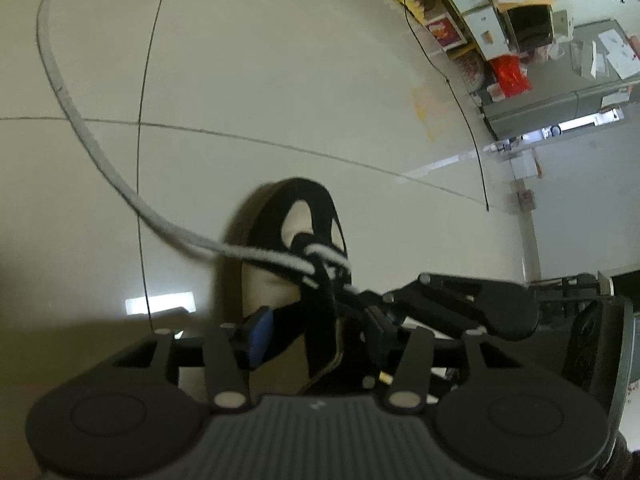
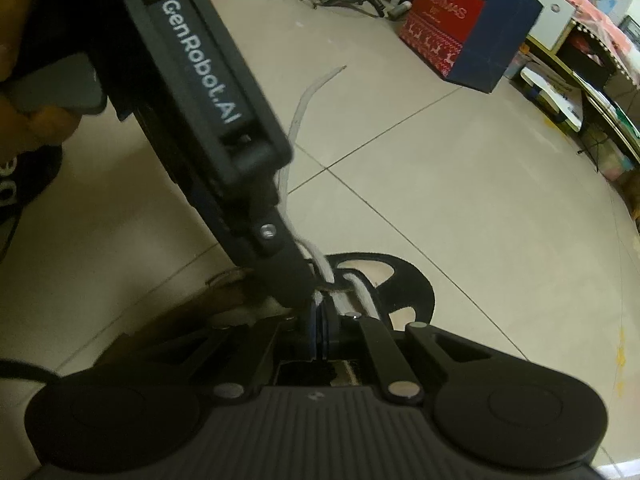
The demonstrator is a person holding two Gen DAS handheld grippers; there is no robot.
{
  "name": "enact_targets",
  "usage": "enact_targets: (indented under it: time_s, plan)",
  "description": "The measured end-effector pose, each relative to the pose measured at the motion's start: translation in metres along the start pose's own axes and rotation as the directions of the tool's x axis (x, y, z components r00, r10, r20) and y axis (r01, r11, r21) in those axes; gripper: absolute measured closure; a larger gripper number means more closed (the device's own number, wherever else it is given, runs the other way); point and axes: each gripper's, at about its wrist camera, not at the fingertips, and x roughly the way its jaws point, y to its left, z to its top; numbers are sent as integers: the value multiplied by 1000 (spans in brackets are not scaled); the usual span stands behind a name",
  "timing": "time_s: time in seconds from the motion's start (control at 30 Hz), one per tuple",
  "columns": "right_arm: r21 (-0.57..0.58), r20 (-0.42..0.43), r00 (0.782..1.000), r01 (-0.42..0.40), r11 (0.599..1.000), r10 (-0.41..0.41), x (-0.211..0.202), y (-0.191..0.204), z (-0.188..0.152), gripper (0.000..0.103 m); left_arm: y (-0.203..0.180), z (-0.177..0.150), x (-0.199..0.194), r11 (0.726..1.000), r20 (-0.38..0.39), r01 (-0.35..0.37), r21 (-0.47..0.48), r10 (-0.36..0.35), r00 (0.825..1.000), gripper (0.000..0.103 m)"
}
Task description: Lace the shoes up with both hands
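A black and beige shoe [image 1: 296, 216] lies on the tiled floor [image 1: 280, 60]. Its white lace [image 1: 120, 188] runs from the eyelets up and to the left across the left wrist view. My left gripper [image 1: 320, 334] stands open astride the shoe's black tongue [image 1: 320, 320], with the blue pad [image 1: 262, 334] clear of it. My right gripper [image 2: 318, 334] is shut on the white lace [image 2: 324, 276] just above the eyelets. It comes in from the right in the left wrist view [image 1: 378, 318]. The left gripper's finger [image 2: 284, 264] crosses the right wrist view and hides part of the lace.
A red and blue Christmas box [image 2: 460, 28] stands on the floor beyond the shoe. Shelves and cabinets [image 1: 520, 28] with clutter line the walls. A thin black cable [image 1: 460, 92] trails over the tiles. A person's hand [image 2: 36, 120] grips the left tool.
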Motion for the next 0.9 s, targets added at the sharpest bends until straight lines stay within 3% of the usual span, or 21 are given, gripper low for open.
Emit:
enact_targets:
  time_s: [0.37, 0.77, 0.8, 0.9]
  plan:
    - [73, 7, 1000, -7, 997, 6, 2, -5, 2, 99, 15, 10, 13, 988, 31, 7, -155, -2, 1000, 54]
    - [109, 3, 1000, -8, 994, 8, 5, -7, 3, 98, 12, 11, 19, 986, 43, 12, -166, -5, 999, 88]
    - [111, 3, 1000, -8, 994, 8, 5, -7, 3, 98, 12, 11, 19, 987, 47, 9, -162, -2, 999, 95]
    - [121, 2, 1000, -8, 993, 8, 6, -8, 2, 94, 9, 12, 18, 988, 57, 3, -151, 6, 998, 98]
